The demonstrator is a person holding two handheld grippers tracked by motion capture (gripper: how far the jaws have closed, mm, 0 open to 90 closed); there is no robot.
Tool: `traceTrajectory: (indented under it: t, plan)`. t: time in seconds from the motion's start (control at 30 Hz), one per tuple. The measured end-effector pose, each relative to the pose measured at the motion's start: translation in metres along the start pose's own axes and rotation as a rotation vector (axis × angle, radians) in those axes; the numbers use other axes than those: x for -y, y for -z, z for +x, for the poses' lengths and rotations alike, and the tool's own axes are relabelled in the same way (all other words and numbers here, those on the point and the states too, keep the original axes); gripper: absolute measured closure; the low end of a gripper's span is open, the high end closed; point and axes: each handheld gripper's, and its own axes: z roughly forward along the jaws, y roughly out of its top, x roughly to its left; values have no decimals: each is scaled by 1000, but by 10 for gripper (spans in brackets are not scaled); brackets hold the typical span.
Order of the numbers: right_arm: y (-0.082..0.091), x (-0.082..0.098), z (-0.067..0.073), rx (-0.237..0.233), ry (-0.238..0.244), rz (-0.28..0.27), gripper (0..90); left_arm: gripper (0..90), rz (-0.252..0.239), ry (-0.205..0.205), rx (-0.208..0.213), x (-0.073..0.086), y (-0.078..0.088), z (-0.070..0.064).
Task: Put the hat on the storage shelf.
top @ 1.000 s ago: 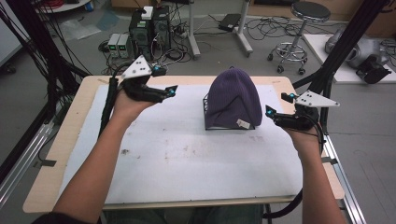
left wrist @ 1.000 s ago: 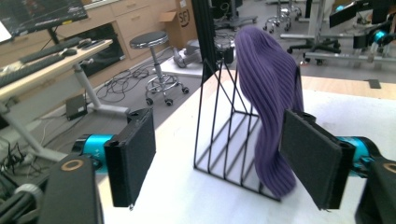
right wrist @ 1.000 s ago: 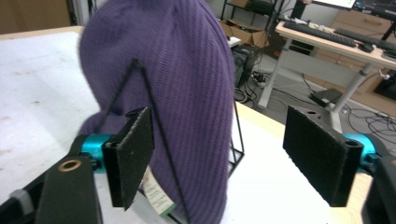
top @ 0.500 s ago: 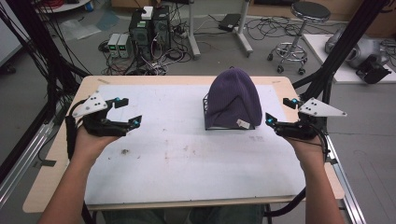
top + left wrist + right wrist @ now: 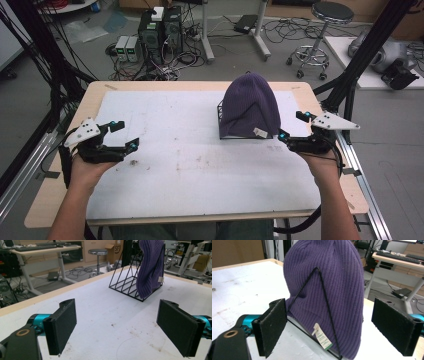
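Note:
A purple knit beanie (image 5: pixel 249 107) with a small white tag (image 5: pixel 321 335) is draped over a black wire rack (image 5: pixel 126 281) at the table's back right. My right gripper (image 5: pixel 291 126) hovers just right of the rack, pointing at the beanie (image 5: pixel 329 282). Its jaws have just been opening and stand wide, with the pads (image 5: pixel 273 323) clear of the cloth. My left gripper (image 5: pixel 127 135) is low over the left side of the white sheet, far from the rack. Its jaws have also just been opening, and nothing is between its pads (image 5: pixel 62 326).
A white sheet (image 5: pixel 200 165) covers most of the wooden table (image 5: pixel 95 100). Black frame posts (image 5: pixel 357 70) rise at both sides. Beyond the far edge are computers (image 5: pixel 160 27), cables and a stool (image 5: pixel 320 20) on the floor.
My left gripper has swung from the back, near the beanie, out to the left and down toward the sheet. The right gripper has stayed almost where it was. Both pairs of jaws look wider.

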Motion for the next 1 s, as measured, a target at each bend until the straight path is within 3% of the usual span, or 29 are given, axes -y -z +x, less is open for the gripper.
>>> traceTrajectory:
  t: [0.3,0.57,1.0]
  plan:
    - [-3,2,3,-8,-12,8,124,167,12,-11,-9,10,1,-8]
    - [-9,0,9,-8,-12,23,124,163,23,37,6,21,3,-8]
    - [-16,2,12,-20,-26,30,123,155,20,31,8,20,1,-8]
